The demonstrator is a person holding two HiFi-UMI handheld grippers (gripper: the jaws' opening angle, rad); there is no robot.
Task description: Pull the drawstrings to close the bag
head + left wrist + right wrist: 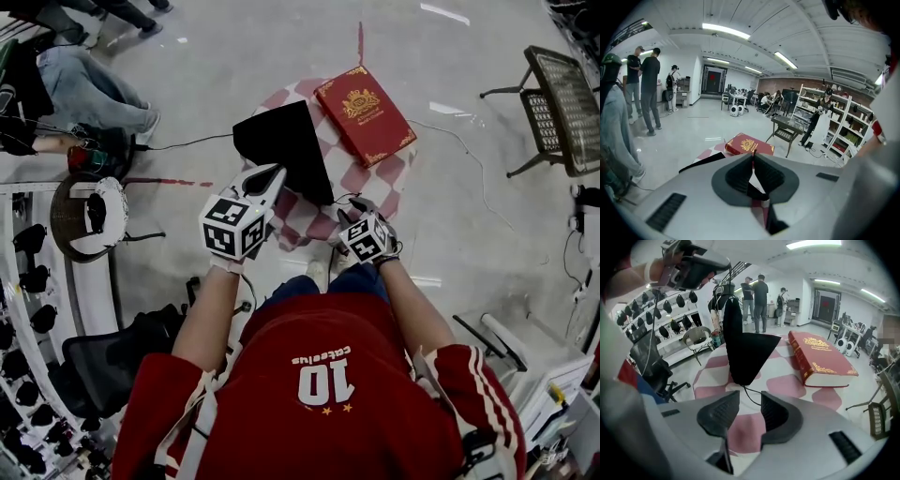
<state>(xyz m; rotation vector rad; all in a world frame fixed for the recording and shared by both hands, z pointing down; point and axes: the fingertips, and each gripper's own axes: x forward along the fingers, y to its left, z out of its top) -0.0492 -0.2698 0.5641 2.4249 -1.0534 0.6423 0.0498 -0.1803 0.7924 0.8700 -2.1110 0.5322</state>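
A black drawstring bag [281, 145] lies on a small table with a red-and-white checked cloth [375, 178], next to a red book [364, 112]. My left gripper [274, 173] is shut on the bag's drawstring. In the right gripper view it [696, 266] hangs high at the top left, and one corner of the bag [750, 352] is drawn up toward it. My right gripper [746, 404] stands open low over the cloth at the bag's near end. A thin black cord [749, 393] runs from the bag into the gap between its pads, which do not press on it.
A metal mesh chair [562, 103] stands to the right of the table and a round stool [89, 216] to the left. Racks of black items line the left edge. A cable [469, 150] trails over the floor. People stand farther off [649, 89].
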